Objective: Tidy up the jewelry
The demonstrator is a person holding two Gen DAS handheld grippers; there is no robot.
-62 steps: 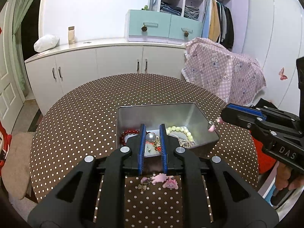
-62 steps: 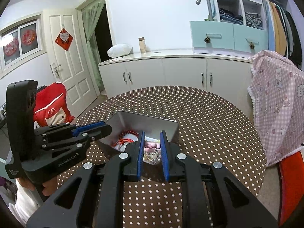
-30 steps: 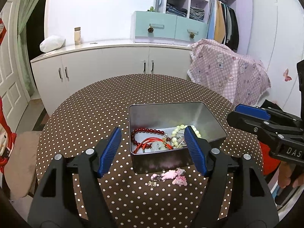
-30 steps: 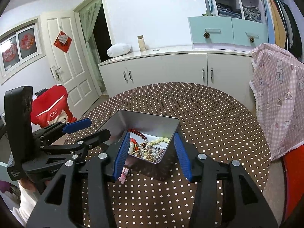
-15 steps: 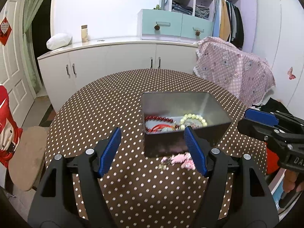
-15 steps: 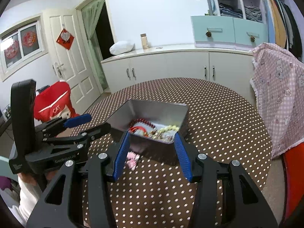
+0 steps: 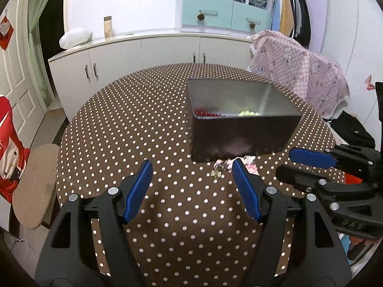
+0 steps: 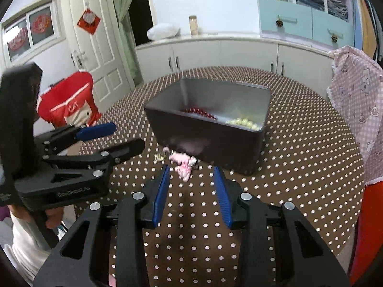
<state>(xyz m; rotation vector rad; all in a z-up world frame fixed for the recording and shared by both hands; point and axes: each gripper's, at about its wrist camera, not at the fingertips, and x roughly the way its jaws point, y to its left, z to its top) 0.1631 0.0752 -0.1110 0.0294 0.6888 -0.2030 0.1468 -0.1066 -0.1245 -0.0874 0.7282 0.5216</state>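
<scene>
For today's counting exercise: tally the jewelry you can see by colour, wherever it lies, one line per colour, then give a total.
Red bead strands: 1, red beads in the metal tin
Pale green bead strands: 1, pale green beads in the tin
Pink pieces: 1, pink charm on the table outside the tin
Total: 3

Charm point(image 8: 183, 166) on table point(image 7: 134, 129) just before tin point(image 8: 215, 141), prob. touching.

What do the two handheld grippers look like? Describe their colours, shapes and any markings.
The left gripper and the right gripper match: black angular frames with triangular cutouts, silver round bolts at the joints, and two long fingers faced with ribbed blue pads. Raised lettering runs along each body's side, too blurred to read. No cables show.
</scene>
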